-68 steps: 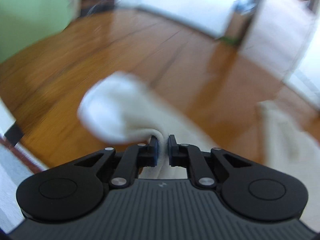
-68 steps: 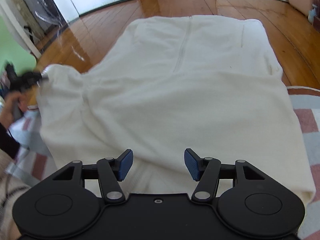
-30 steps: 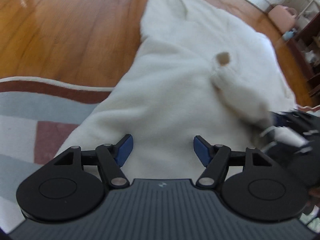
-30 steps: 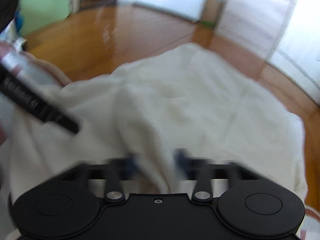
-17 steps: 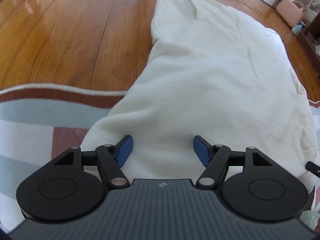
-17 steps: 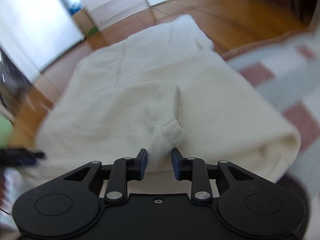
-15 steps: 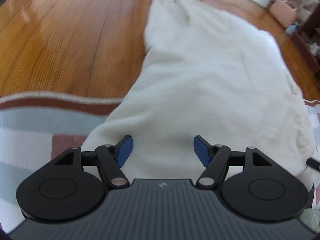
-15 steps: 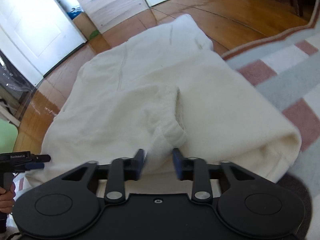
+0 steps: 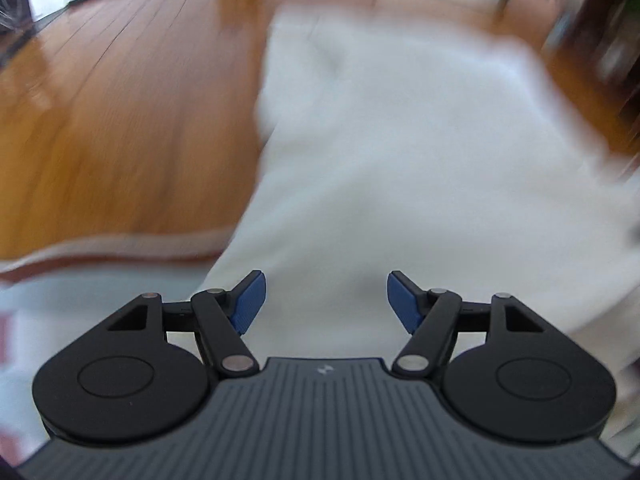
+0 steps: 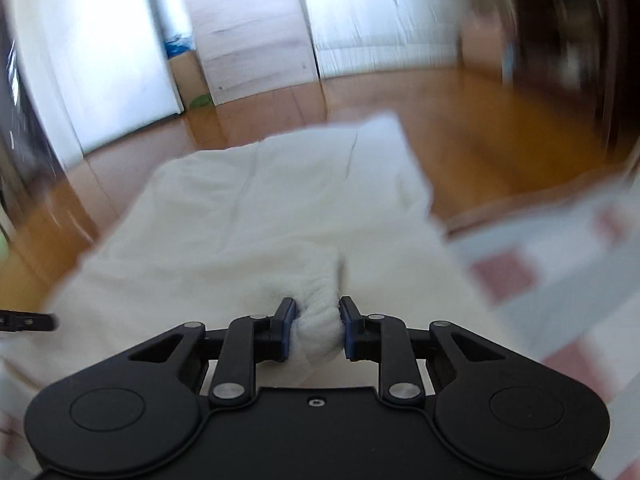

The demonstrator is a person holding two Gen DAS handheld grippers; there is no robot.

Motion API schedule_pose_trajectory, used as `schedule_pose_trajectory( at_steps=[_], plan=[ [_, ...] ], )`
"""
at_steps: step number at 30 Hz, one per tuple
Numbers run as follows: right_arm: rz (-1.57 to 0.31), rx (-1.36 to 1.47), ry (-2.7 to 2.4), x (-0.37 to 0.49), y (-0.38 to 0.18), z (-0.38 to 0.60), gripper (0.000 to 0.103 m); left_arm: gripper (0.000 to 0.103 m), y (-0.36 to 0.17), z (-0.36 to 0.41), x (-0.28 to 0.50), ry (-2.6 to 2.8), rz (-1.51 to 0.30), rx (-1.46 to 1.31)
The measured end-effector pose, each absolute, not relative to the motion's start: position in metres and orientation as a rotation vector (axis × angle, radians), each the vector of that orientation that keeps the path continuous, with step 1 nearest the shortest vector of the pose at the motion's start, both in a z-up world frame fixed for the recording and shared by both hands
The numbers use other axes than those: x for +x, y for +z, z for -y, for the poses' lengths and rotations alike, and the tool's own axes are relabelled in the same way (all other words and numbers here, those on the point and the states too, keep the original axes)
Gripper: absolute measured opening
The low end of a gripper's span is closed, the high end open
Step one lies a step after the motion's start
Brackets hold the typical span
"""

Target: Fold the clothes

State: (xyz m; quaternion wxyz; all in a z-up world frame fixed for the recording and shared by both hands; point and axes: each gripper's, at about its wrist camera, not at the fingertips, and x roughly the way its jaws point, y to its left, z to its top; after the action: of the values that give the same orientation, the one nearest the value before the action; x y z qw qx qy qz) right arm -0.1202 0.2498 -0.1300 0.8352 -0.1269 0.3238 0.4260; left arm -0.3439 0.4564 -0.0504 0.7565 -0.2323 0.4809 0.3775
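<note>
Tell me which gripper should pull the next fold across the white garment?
Right. The right gripper is already shut on a bunched cuff of the white garment; the left gripper hangs open, holding nothing.

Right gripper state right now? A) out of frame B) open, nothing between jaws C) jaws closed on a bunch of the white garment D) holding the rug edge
C: in the right wrist view the right gripper has its jaws pinched on a bunched fold of the white garment.
</note>
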Motion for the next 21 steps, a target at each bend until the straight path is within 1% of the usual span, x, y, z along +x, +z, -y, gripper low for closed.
schedule_pose_trajectory(
  at_steps=[2, 3, 4, 7, 9, 11, 12, 13, 14, 16, 17, 19, 20, 21],
  plan=[
    [-0.673, -0.451, 0.858, -0.123, -0.142, -0.258, 0.028, 0.068, -0.052, -0.454, -0.345, 0.816, -1.065, -0.498],
    [-0.687, -0.494, 0.831, -0.123, -0.148, -0.258, 0.027, 0.068, -0.050, -0.454, -0.345, 0.808, -1.074, -0.502],
    [-0.703, -0.512, 0.804, -0.123, -0.153, -0.257, 0.028, 0.068, -0.048, -0.455, -0.346, 0.803, -1.075, -0.511],
    [-0.655, -0.534, 0.725, -0.128, -0.147, -0.258, 0.047, 0.068, -0.047, -0.456, -0.346, 0.775, -1.053, -0.544],
    [-0.594, -0.552, 0.700, -0.135, -0.137, -0.258, 0.047, 0.068, -0.047, -0.457, -0.344, 0.746, -1.029, -0.566],
    [-0.578, -0.464, 0.806, -0.143, -0.120, -0.252, 0.047, 0.069, -0.048, -0.457, -0.342, 0.718, -1.006, -0.587],
    [-0.599, -0.412, 0.870, -0.144, -0.115, -0.252, 0.047, 0.069, -0.048, -0.458, -0.341, 0.703, -0.994, -0.598],
    [-0.649, -0.351, 0.944, -0.143, -0.112, -0.253, 0.051, 0.069, -0.049, -0.458, -0.340, 0.689, -0.982, -0.609],
    [-0.714, -0.300, 1.006, -0.140, -0.113, -0.258, 0.056, 0.069, -0.049, -0.459, -0.339, 0.675, -0.970, -0.619],
    [-0.876, -0.214, 1.089, -0.134, -0.125, -0.273, 0.057, 0.069, -0.049, -0.459, -0.337, 0.646, -0.946, -0.640],
    [-0.959, -0.181, 1.102, -0.132, -0.135, -0.280, 0.061, 0.069, -0.050, -0.460, -0.336, 0.632, -0.934, -0.650],
    [-1.039, -0.213, 1.091, -0.136, -0.152, -0.297, 0.061, 0.069, -0.050, -0.461, -0.334, 0.603, -0.910, -0.670],
    [-1.018, -0.249, 1.086, -0.141, -0.157, -0.303, 0.054, 0.069, -0.054, -0.461, -0.333, 0.605, -0.921, -0.668],
    [-0.942, -0.299, 1.081, -0.149, -0.156, -0.306, 0.041, 0.069, -0.059, -0.457, -0.332, 0.612, -0.936, -0.655]
  ],
)
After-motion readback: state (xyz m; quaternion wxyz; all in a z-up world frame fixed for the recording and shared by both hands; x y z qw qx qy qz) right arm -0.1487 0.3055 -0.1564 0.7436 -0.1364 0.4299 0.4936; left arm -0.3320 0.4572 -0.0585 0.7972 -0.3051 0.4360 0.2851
